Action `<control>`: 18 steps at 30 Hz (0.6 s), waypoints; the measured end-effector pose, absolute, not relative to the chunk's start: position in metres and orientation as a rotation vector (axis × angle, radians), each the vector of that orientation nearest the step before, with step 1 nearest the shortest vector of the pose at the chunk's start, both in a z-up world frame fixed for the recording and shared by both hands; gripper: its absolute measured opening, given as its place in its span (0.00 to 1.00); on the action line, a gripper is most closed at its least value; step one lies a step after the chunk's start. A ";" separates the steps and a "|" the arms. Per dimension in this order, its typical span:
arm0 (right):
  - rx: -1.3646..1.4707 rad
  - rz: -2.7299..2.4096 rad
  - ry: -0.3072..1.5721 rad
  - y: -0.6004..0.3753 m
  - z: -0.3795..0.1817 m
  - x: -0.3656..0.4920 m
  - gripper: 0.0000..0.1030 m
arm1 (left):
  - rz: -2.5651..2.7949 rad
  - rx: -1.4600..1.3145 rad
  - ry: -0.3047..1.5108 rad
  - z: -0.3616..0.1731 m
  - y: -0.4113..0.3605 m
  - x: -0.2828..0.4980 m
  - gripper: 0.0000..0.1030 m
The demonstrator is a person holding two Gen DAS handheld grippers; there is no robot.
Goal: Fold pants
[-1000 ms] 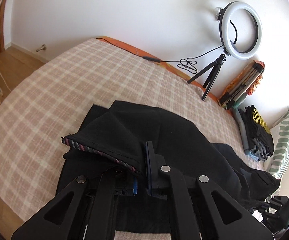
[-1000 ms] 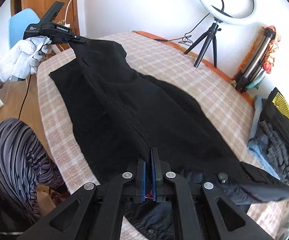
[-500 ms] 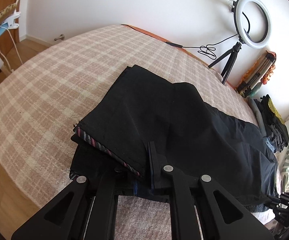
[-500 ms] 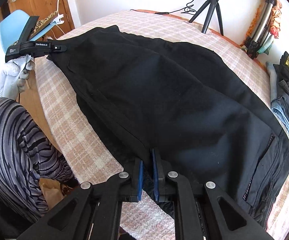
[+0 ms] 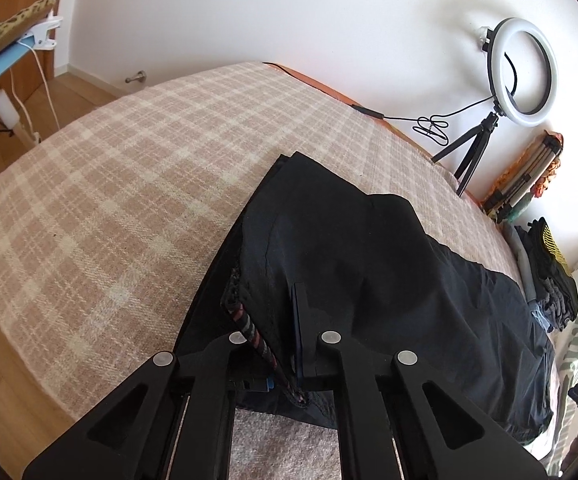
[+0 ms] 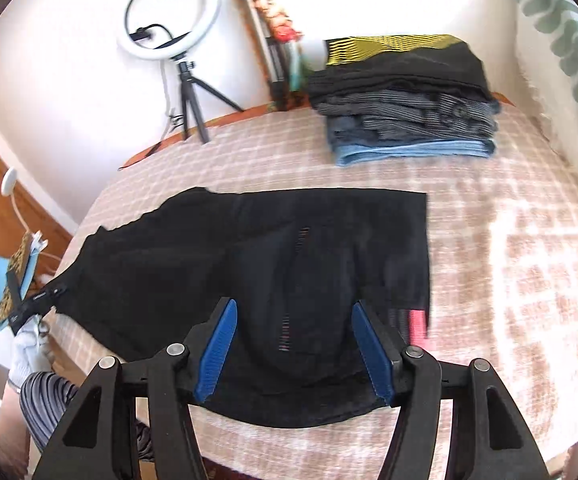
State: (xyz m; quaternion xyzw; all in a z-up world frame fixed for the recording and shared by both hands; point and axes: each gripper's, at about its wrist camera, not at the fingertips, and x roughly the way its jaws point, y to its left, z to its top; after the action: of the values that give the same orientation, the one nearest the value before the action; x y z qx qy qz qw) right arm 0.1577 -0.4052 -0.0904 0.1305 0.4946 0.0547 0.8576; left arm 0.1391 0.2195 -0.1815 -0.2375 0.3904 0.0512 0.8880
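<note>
Black pants point(image 6: 257, 256) edge pinched by left hand-held gripper point(image 5: 289, 344); right hand-held gripper point(image 6: 293, 344) gapes.

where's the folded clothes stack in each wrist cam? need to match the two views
Left wrist: folded clothes stack at the far right edge, beyond the black pants, partly cut off by the fisheye rim.
Right wrist: folded clothes stack at upper right, on the plaid bedcover against the wall.
Shared landmark: ring light on its tripod, upper right in the left view, upper left in the right view.
</note>
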 end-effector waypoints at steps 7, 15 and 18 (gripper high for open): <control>0.292 0.043 1.217 -0.434 -0.138 0.164 0.59 | 0.120 -0.425 0.780 -0.167 0.215 0.131 0.03; 0.153 0.051 1.220 -0.417 -0.136 0.147 0.40 | 0.185 -0.387 0.780 -0.168 0.221 0.126 0.03; 0.053 0.038 1.221 -0.406 -0.127 0.148 0.41 | 0.178 -0.432 0.834 -0.186 0.230 0.125 0.08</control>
State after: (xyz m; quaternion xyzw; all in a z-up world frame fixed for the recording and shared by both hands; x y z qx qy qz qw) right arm 0.1481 -0.4059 -0.1266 0.0251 0.5732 0.0180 0.8188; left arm 0.1248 0.2298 -0.1857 -0.2080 0.4014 0.0858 0.8878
